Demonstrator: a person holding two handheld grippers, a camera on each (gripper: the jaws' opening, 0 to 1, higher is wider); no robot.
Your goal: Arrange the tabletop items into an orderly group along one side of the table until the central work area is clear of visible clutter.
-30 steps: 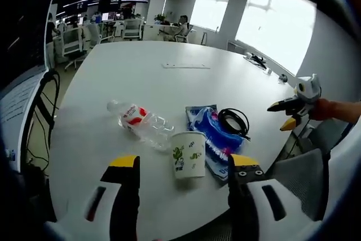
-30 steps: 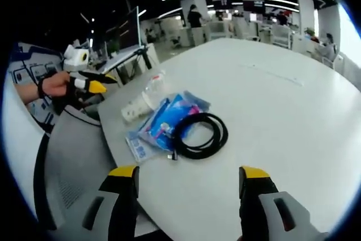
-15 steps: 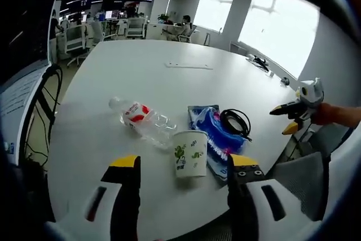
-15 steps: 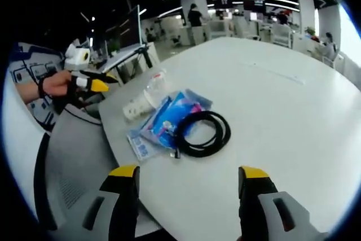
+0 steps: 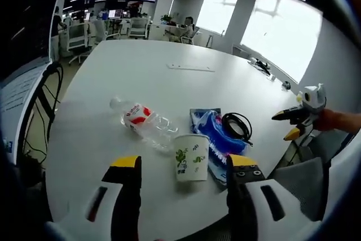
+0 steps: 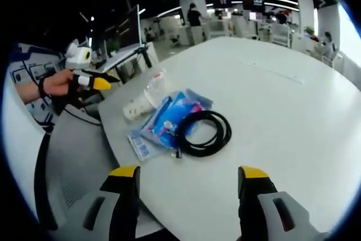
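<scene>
A white paper cup [image 5: 190, 157] with a green print stands near the table's front edge, just ahead of my left gripper [image 5: 181, 167], which is open and holds nothing. Behind the cup lies a clear plastic bottle [image 5: 145, 125] with a red label on its side. To its right is a blue packet [image 5: 215, 136] with a coiled black cable [image 5: 237, 126] beside it. In the right gripper view the cable [image 6: 201, 133] rests partly on the packet [image 6: 164, 122], with the cup [image 6: 137, 108] and bottle [image 6: 154, 86] beyond. My right gripper [image 6: 188, 180] is open above the table edge, short of the cable.
The large white table [image 5: 169, 49] stretches far back, with a thin white strip [image 5: 190, 68] lying on it. Grey chair backs [image 6: 73, 162] stand at the table's near edge. Office desks and chairs [image 5: 84, 29] fill the background.
Both views have shifted only slightly. The items on the table have not moved, and both grippers stay open.
</scene>
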